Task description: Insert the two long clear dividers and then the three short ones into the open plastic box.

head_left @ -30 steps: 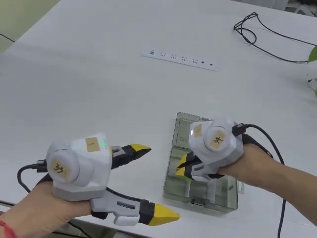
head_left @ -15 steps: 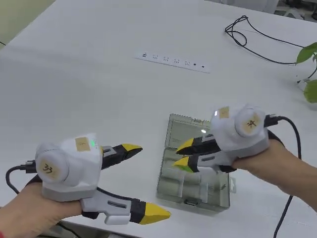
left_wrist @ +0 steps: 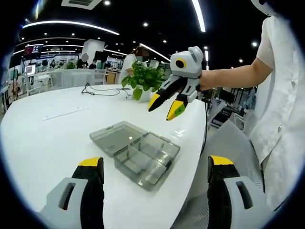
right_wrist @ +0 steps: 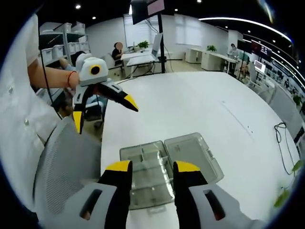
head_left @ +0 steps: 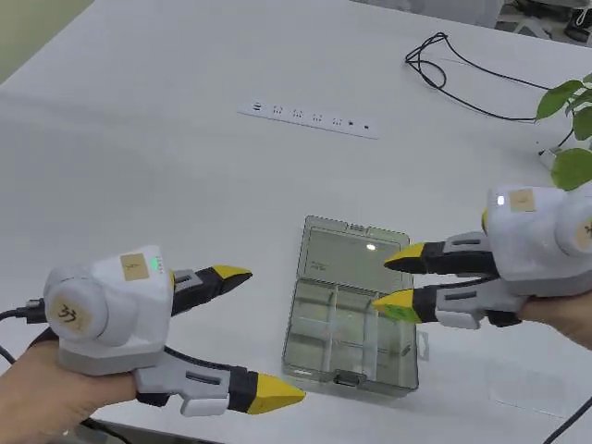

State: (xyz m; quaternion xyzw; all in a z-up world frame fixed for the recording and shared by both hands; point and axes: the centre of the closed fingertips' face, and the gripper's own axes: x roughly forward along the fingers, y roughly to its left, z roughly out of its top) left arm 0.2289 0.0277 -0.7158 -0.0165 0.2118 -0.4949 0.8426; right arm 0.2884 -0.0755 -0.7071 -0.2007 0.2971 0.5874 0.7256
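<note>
Clear plastic box (head_left: 347,379) sits open by the near edge of the table (head_left: 185,166), dividers (head_left: 335,313) apparently seated, so the left gripper (head_left: 262,335) hovers wide and the right gripper (head_left: 388,282) narrowly parted, both empty.

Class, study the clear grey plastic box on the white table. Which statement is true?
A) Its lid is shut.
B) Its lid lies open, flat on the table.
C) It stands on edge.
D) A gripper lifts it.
B: the clear grey plastic box rests on the white table with its lid folded back flat.
</note>
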